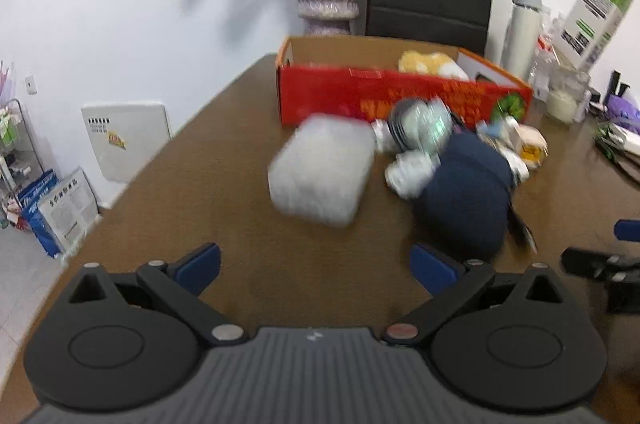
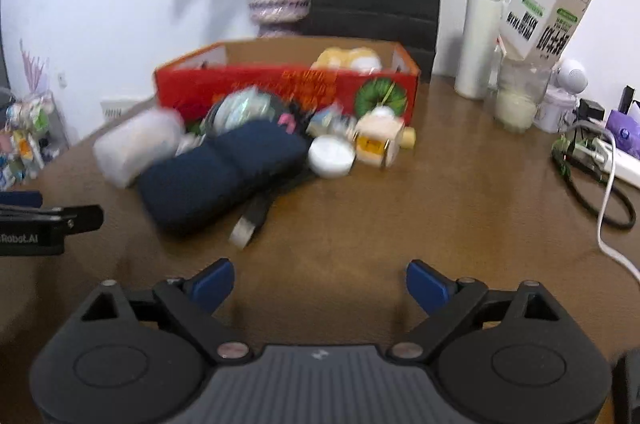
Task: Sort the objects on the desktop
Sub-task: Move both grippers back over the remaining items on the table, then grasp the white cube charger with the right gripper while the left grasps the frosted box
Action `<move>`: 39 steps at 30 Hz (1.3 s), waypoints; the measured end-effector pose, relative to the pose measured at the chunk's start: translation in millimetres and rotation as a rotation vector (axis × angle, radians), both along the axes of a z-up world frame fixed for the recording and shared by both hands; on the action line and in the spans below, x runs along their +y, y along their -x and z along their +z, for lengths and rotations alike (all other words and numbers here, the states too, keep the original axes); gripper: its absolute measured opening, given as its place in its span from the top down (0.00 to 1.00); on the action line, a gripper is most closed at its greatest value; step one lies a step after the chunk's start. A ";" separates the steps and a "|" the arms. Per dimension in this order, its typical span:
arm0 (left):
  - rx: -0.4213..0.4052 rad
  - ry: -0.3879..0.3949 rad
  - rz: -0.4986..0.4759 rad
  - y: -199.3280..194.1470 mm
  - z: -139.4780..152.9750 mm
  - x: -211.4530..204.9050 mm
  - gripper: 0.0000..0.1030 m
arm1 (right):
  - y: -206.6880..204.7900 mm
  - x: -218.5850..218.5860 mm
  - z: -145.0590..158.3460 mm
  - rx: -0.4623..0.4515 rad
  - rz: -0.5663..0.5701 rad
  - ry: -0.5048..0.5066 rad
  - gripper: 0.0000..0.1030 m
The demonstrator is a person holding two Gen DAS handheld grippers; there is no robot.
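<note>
Both your grippers hover empty over the brown wooden table (image 2: 400, 207), jaws spread wide.

Your left gripper (image 1: 316, 266) holds nothing between its blue pads, and the same goes for your right gripper (image 2: 320, 282). The items to sort lie in a blurred heap just in front of the red cardboard box (image 2: 288, 87): a translucent white rectangular container (image 1: 322, 169) at the left, a dark navy soft pouch (image 2: 224, 175) touching it, a round white lidded jar (image 2: 332, 155) and a small cream-and-yellow toy figure (image 2: 380, 139) at the right. A yellow plush toy (image 2: 348, 59) sits inside the box. A white bottle with a grey cap (image 2: 478, 39) stands well apart at the right.
</note>
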State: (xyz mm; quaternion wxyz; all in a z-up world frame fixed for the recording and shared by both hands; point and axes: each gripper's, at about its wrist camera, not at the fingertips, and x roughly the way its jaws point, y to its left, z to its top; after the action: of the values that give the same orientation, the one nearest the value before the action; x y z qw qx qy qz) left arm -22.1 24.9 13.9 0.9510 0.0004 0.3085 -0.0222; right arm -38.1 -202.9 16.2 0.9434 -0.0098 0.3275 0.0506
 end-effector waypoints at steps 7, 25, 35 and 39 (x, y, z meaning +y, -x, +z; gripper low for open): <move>0.019 0.066 -0.027 -77.7 2.6 16.2 0.00 | -82.8 -35.8 11.1 -0.053 -0.112 -0.116 0.22; 0.053 0.072 -0.104 -110.4 -15.5 8.3 0.34 | -151.7 -45.0 -3.6 -0.007 -0.174 -0.187 0.36; -0.016 0.105 -0.082 -74.0 -0.8 10.3 0.36 | -112.6 -55.0 -1.6 -0.031 -0.183 -0.198 0.59; -0.064 0.120 -0.068 -51.6 16.2 15.7 0.36 | -83.8 -55.4 5.1 -0.048 -0.181 -0.186 0.60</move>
State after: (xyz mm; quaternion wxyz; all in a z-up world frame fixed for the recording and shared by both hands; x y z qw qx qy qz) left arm 29.5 40.6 30.1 0.9573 -0.0453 0.2760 -0.0730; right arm 45.7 -258.4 21.4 0.9485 0.1061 0.2983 -0.0050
